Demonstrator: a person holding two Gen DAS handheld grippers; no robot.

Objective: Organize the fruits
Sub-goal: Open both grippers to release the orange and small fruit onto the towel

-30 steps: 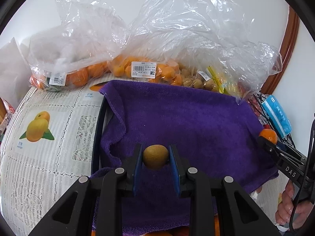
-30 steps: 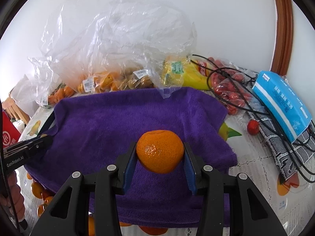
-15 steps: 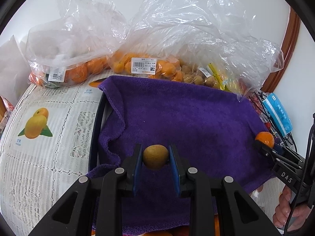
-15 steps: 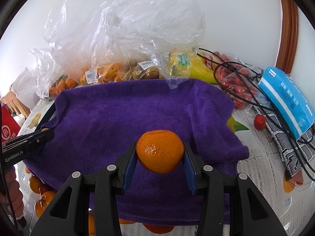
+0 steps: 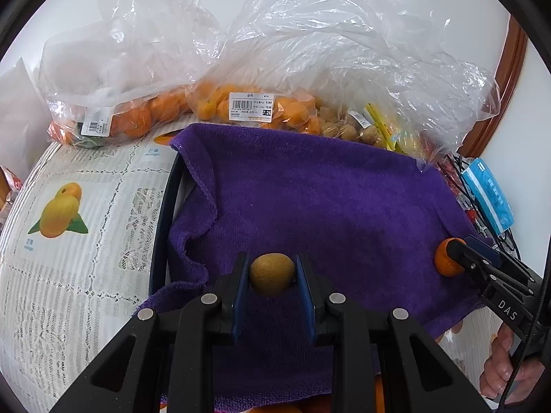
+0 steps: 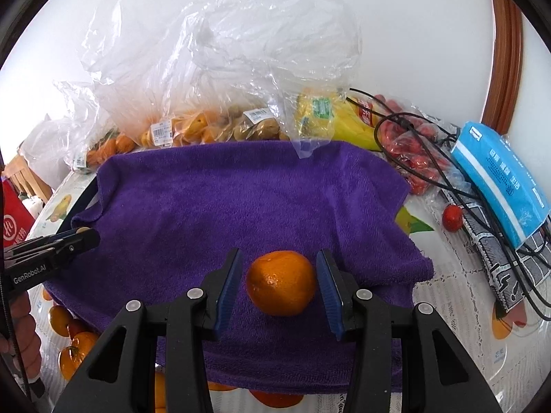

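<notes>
Over the near part of the purple towel (image 5: 327, 199), your left gripper (image 5: 272, 275) is clenched on a small brown fruit (image 5: 272, 274), both blue pads pressing its sides. To the right, your right gripper (image 6: 277, 282) stands loosened around an orange (image 6: 280, 282): a sliver of towel shows between the fruit and the left pad, and the orange seems to rest on the cloth. The towel covers most of the worktop (image 5: 86, 258). Along its far edge lie clear bags of fruit (image 5: 261, 110). A blue packet (image 6: 499, 179) and a loose tomato (image 6: 452, 216) sit at the right, and loose oranges (image 6: 74, 351) lie off the towel's near left corner.
</notes>
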